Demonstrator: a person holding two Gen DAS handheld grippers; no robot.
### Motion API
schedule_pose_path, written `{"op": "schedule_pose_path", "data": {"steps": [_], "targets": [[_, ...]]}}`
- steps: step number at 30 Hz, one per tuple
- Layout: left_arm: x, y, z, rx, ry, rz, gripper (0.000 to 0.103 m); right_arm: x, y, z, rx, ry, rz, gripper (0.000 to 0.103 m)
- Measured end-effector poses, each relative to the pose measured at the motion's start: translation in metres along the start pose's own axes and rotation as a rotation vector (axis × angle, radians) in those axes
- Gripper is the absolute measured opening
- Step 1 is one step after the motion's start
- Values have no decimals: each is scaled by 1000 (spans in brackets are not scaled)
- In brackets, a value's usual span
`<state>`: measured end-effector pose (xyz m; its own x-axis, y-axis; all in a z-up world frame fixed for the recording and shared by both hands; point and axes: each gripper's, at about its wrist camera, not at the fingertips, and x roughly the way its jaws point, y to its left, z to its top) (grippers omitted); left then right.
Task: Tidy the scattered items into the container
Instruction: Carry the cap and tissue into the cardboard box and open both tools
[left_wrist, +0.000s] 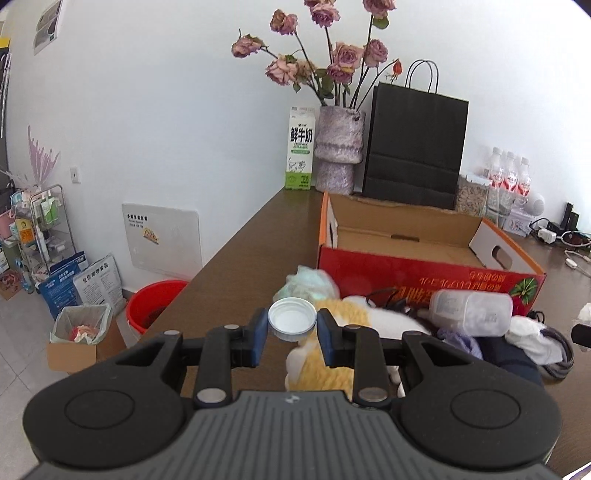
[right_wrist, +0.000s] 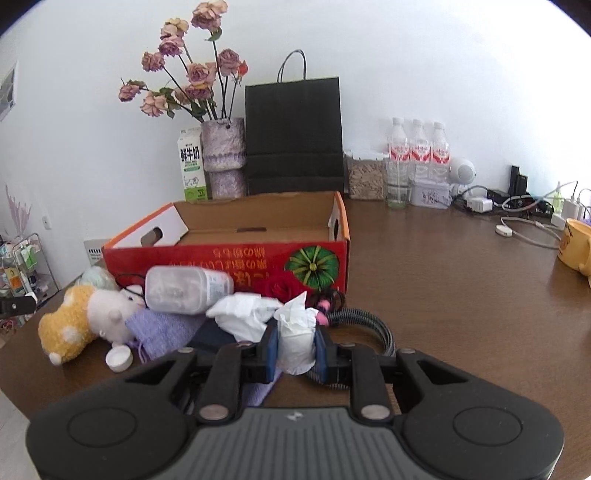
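A: Box (right_wrist: 229, 254) — where does it sit, and what's in it?

B: One red cardboard box, at twelve o'clock from both grippers, on the brown table (right_wrist: 443, 295). Its inside shows bare cardboard.

A: Count the loose things.

B: In front of the box: one plush toy (right_wrist: 74, 325), one clear plastic jar (right_wrist: 184, 290) on its side, one purple cloth (right_wrist: 162, 332), one crumpled tissue (right_wrist: 243, 314) still on the pile, one braided cable (right_wrist: 369, 325) and one greenish bundle (left_wrist: 314, 284).

A: And the claws?

B: Left gripper (left_wrist: 291, 328) is clamped on one white cap (left_wrist: 291, 323), held above the plush. Right gripper (right_wrist: 295, 349) is clamped on one wad of tissue (right_wrist: 295, 343). A second white cap (right_wrist: 119, 357) lies on the table at ten o'clock from it.

A: Behind the box?

B: One milk carton (right_wrist: 192, 166), one vase (right_wrist: 223, 158) of dried roses, one black paper bag (right_wrist: 293, 136), three water bottles (right_wrist: 419, 147), one seed jar (right_wrist: 365, 177). One yellow mug (right_wrist: 576, 247) sits at two o'clock. The pile lies between the grippers and the box.
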<state>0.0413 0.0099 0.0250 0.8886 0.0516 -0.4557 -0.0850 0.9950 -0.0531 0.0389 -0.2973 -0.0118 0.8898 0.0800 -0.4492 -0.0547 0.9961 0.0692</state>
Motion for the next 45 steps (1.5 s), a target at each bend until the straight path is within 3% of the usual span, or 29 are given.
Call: {"op": "schedule_pose_path", "data": {"steps": [8,14,20,22,25,27,31,45], "targets": [[22,-42,55,-1,-113,-109,29,34,8,61,17,-125,36,20],[63,-78,83,-37,-123,-187,29,79,13,101,35,-148,50,20],[130,-110,95,-60,-86,-96,29,148,16,122,31,-88,57,20],[154,-116,91,-54,-52,-64,29,168,10,118,63,-76,56,20],[178,-116,80,-39,12,-54,29,189,3,103,62,10,55,20],[181,-112,76,-51,39,-88,29,195,-2,98,84,33,52,20],[178,-116,68,-5,17,-40,29,200,0,93,77,63,53,20],[178,-127,68,26,17,5,30,193,6,90,46,74,71,23]]}}
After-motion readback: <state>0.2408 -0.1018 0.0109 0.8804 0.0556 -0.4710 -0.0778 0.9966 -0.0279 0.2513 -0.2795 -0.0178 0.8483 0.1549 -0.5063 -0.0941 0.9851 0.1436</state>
